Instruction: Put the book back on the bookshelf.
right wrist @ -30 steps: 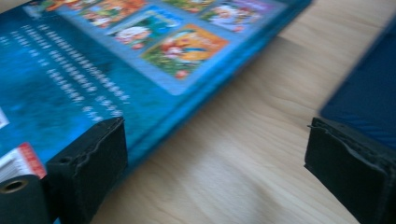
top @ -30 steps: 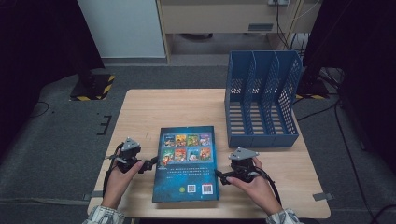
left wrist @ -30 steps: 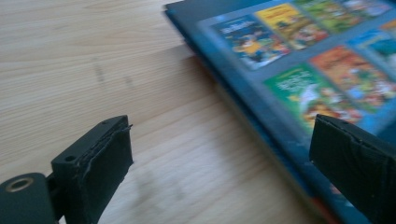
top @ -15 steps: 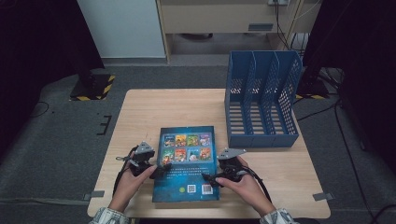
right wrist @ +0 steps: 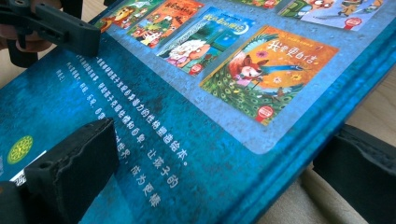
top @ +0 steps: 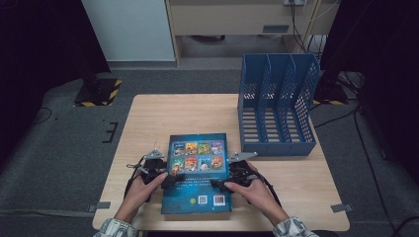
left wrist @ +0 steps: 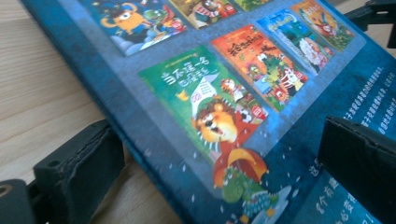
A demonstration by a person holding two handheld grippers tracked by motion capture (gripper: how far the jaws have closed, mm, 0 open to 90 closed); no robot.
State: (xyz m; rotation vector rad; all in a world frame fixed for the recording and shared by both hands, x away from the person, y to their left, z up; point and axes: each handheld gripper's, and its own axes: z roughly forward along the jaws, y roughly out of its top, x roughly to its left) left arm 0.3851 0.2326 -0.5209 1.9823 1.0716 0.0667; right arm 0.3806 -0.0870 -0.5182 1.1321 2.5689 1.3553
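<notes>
left claw [top: 170,178] released, jaws just opening, straddling blue book's [top: 197,173] left edge, right claw [top: 221,181] released at right edge, book flat on surface [top: 148,118] near front, claw views show jaws above and below cover, high view adds blue file rack [top: 276,111] behind right

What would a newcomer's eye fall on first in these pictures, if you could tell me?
Most likely the blue picture book, lying flat at the near middle of the wooden table with its grid of bright cartoon covers facing up. The left gripper and right gripper straddle its two side edges, jaws open. Behind to the right stands a blue slotted file rack.
</notes>
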